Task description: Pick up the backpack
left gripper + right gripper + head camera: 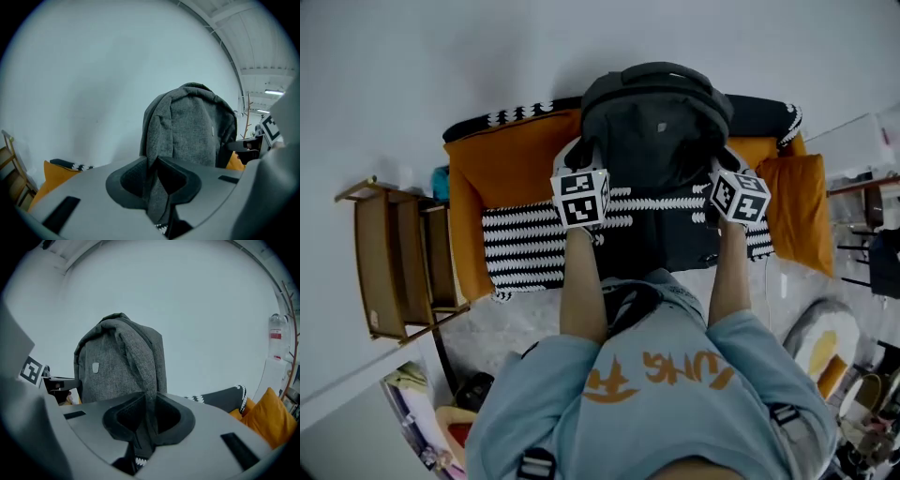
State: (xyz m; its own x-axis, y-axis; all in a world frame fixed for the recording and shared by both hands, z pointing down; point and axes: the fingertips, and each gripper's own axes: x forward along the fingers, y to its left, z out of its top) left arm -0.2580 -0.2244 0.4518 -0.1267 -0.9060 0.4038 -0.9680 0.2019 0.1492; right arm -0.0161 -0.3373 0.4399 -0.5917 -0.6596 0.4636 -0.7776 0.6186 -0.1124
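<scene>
Mid-lift. Pinching backpack (656, 131) fabric with left gripper (155, 186), right gripper (143, 422); top centre of frame, seemingly off sofa (506, 164). Next: keep pinch tight, raise evenly.

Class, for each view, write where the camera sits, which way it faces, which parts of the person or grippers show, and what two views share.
Head view: on the person's head, facing steeply down at the backpack and orange sofa; both forearms, left gripper and right gripper show.
Left gripper view: on the left gripper, facing along its jaws, shut on backpack fabric, toward the wall; right gripper's cube at right.
Right gripper view: likewise on the right gripper; left gripper's cube at left.
Shared: both gripper views show the backpack.
</scene>
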